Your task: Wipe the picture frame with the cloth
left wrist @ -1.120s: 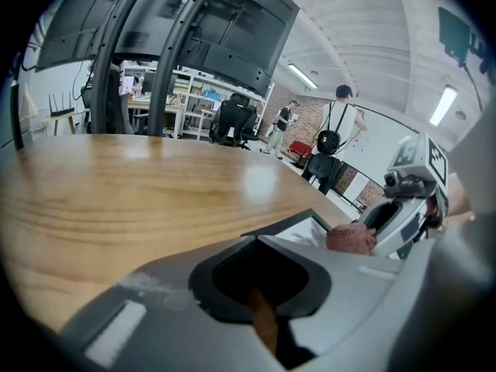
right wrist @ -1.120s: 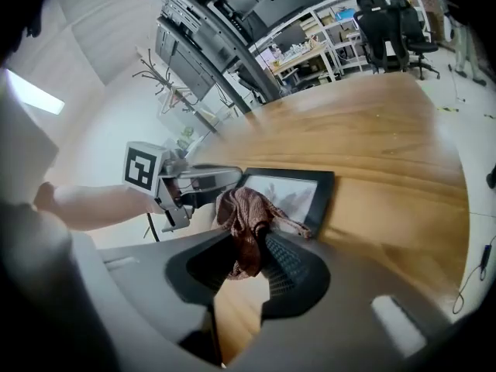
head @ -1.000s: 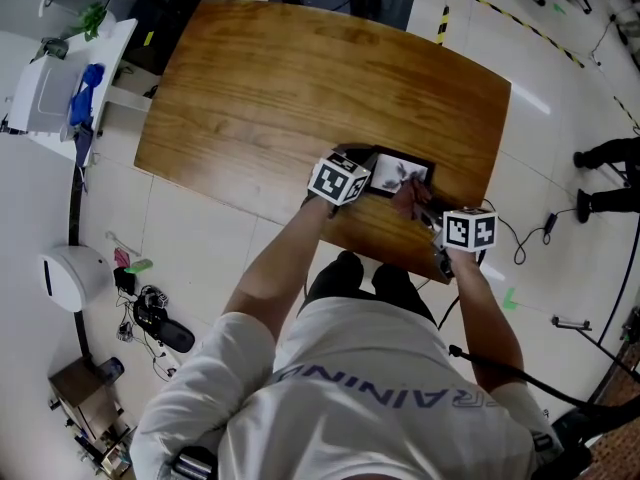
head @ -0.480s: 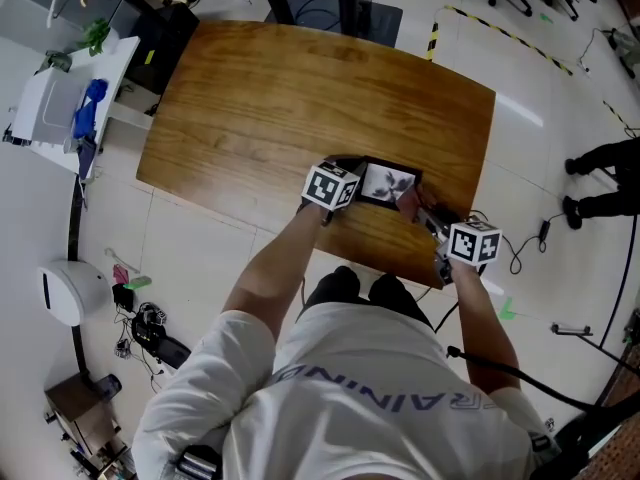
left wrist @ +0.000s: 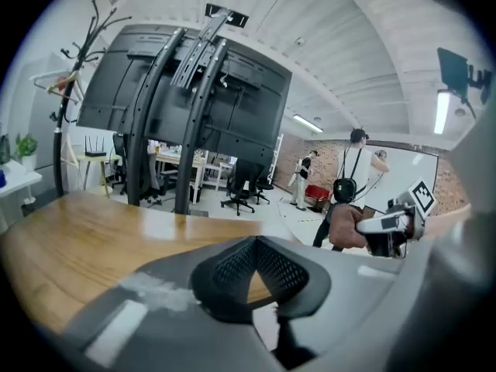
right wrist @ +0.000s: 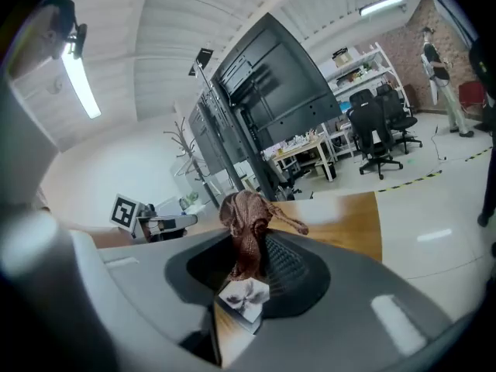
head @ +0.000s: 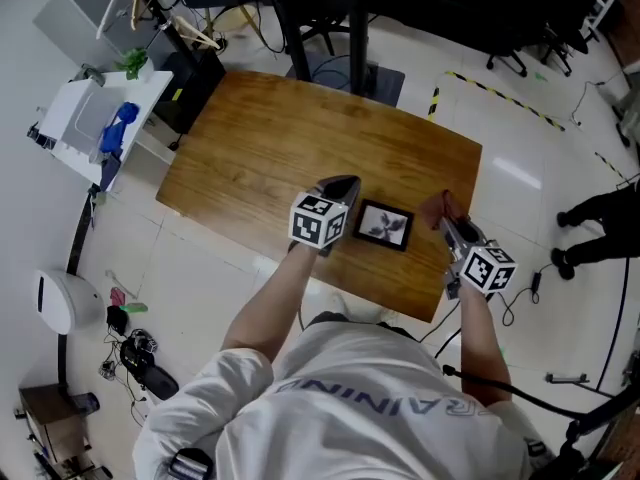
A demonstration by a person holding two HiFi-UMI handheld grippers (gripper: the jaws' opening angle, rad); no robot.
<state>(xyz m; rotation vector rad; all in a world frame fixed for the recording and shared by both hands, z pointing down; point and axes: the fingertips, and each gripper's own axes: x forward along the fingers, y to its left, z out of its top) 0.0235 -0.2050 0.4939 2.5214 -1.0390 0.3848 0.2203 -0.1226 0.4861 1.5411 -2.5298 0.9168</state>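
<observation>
The frame [head: 385, 225] lies flat on the wooden surface [head: 270, 138] near its front edge, between the two claws. The right claw [head: 448, 220] is closed on a bunched reddish-brown cloth [head: 437, 206], which sticks up from between its pads in the right gripper view [right wrist: 246, 227]. The cloth sits to the right of the frame, not touching it. The left claw [head: 340, 184] is just beside the frame's left end, its jaws together with nothing between them. I cannot tell whether it touches the frame.
</observation>
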